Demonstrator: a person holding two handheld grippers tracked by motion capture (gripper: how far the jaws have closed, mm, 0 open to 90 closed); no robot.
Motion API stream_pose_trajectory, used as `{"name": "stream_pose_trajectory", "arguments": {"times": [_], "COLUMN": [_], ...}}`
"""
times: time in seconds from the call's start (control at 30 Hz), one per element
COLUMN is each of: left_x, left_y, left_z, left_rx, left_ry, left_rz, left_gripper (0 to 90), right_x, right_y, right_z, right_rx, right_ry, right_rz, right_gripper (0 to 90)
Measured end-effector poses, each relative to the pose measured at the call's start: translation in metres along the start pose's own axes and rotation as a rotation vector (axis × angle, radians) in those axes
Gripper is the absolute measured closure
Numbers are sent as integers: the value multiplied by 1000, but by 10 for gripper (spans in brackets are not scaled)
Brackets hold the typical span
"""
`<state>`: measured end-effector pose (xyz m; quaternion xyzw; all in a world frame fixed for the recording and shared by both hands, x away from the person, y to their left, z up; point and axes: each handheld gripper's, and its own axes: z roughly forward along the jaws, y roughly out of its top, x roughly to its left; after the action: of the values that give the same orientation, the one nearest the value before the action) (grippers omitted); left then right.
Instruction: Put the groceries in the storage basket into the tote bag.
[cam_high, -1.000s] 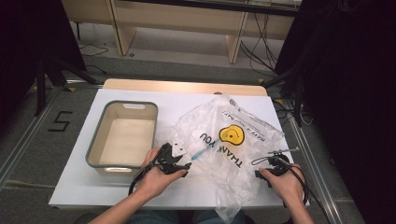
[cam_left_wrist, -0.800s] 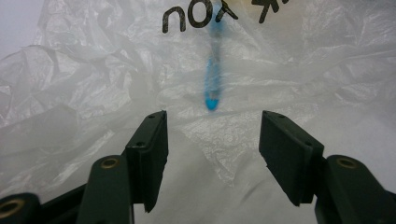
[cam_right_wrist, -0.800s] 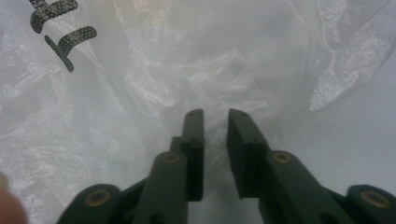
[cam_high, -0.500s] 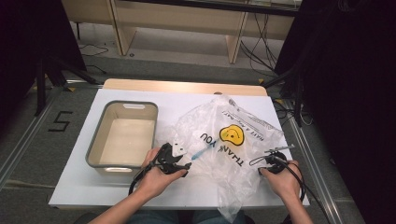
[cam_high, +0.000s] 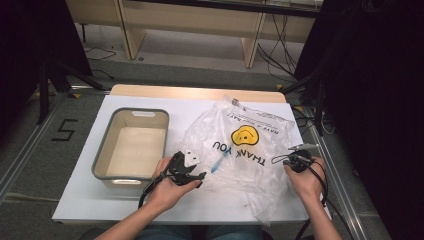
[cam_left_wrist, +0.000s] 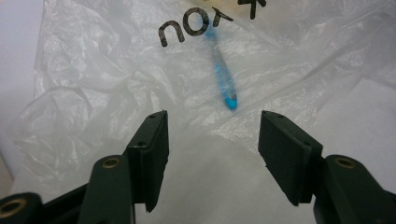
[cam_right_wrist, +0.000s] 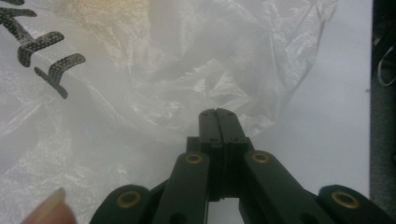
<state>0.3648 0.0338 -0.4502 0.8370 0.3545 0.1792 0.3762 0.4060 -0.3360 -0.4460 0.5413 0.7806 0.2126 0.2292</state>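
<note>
White worktop (cam_high: 80, 200). A clear plastic bag (cam_high: 250, 165), printed with a yellow smiley and "THANK YOU", is spread over the worktop's right half. A blue pen-like item (cam_high: 218, 162) is seen inside the bag, under the film, near the left edge. The left tongs (cam_high: 192, 176) are held apart just short of the blue item's tip; nothing is pressed between the pads. The right tongs (cam_high: 290, 159) have just been closing and are now seen together on the bag's right edge; whether film is pinched cannot be told. A grey bin (cam_high: 131, 145) is set left of the bag.
</note>
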Motion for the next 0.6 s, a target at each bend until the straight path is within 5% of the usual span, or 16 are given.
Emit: {"name": "stream_pose_trajectory", "arguments": {"times": [0.6], "left_x": [8], "left_y": [7], "left_z": [-7], "left_rx": [-46], "left_ry": [30], "left_rz": [-18], "left_gripper": [432], "right_x": [-22], "right_y": [21], "right_z": [30], "right_rx": [-107], "right_ry": [-69], "right_rz": [69], "right_gripper": [900]}}
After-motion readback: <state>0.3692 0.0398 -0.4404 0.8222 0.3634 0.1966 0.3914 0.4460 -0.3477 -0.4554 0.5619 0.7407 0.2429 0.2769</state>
